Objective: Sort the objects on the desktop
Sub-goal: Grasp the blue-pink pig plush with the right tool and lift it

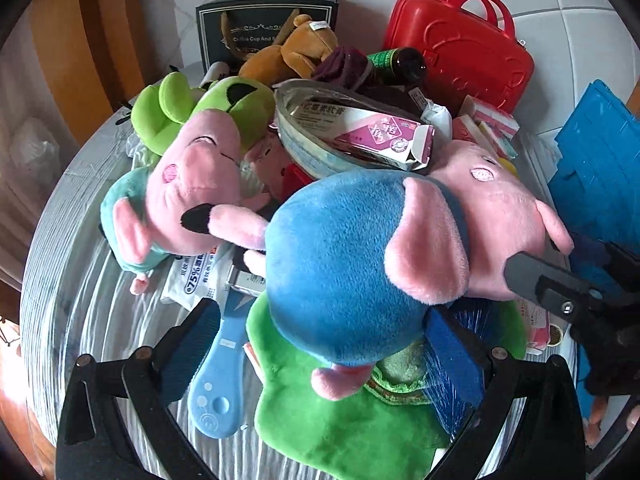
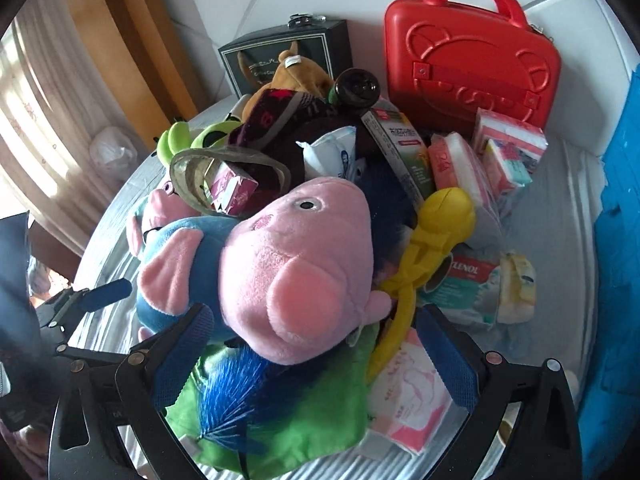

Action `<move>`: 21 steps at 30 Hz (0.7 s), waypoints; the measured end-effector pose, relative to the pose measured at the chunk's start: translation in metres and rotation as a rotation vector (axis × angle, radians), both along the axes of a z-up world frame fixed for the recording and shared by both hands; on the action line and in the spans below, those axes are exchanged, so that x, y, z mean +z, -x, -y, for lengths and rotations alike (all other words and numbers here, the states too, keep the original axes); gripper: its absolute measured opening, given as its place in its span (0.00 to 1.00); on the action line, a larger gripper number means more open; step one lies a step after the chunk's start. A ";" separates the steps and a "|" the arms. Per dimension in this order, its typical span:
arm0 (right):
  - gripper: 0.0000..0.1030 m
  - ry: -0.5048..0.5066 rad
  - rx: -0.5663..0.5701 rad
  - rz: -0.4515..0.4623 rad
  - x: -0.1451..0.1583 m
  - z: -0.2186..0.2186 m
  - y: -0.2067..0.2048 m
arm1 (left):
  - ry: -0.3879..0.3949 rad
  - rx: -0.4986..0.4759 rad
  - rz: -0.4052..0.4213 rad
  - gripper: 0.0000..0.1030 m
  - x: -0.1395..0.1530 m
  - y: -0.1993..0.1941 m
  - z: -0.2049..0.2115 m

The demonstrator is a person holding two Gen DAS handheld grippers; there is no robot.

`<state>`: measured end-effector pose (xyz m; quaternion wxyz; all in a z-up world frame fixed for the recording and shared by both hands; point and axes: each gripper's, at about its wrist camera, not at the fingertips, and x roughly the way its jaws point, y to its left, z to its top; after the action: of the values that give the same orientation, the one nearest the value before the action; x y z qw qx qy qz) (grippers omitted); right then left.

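While both sets of jaws stand wide apart w/ nothing clamped, the left gripper [image 1: 320, 356] brackets the blue body of the blue-shirted pig plush [image 1: 352, 264] and the right gripper [image 2: 316, 356] brackets its pink head, the plush lying atop a green plush [image 2: 304, 412]. Beyond it, on the striped tablecloth [image 1: 100, 320]: a 2nd pig plush [image 1: 188, 192], a tape roll [image 1: 304, 140] holding a pink box [image 1: 384, 136], a yellow toy [image 2: 436, 232], tissue packs [image 2: 508, 148] and, farthest back, a red case [image 2: 468, 64].

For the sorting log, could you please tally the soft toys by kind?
Pig plush: 2 (blue-bodied pig, teal-bodied pig)
Green frog plush: 1
Brown plush: 1
Flat green plush: 1
Total: 5; others may be half buried.
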<state>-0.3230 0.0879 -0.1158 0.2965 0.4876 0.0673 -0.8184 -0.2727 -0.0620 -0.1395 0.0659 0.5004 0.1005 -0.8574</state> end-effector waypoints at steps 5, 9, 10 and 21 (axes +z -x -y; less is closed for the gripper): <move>1.00 0.011 0.007 0.054 -0.023 0.006 0.010 | 0.013 -0.041 0.007 1.00 -0.005 0.006 -0.007; 1.00 0.027 0.020 0.036 -0.026 0.008 0.015 | 0.024 -0.056 0.004 1.00 -0.008 0.011 -0.009; 1.00 0.032 0.023 0.032 -0.027 0.009 0.015 | 0.026 -0.059 0.009 1.00 -0.010 0.013 -0.010; 0.75 0.096 0.019 0.032 -0.023 0.008 0.012 | 0.110 -0.113 -0.023 0.78 -0.011 0.016 -0.028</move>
<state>-0.3350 0.0794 -0.1390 0.3283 0.4853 0.0280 -0.8099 -0.2886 -0.0337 -0.1502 0.0438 0.4911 0.0257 -0.8696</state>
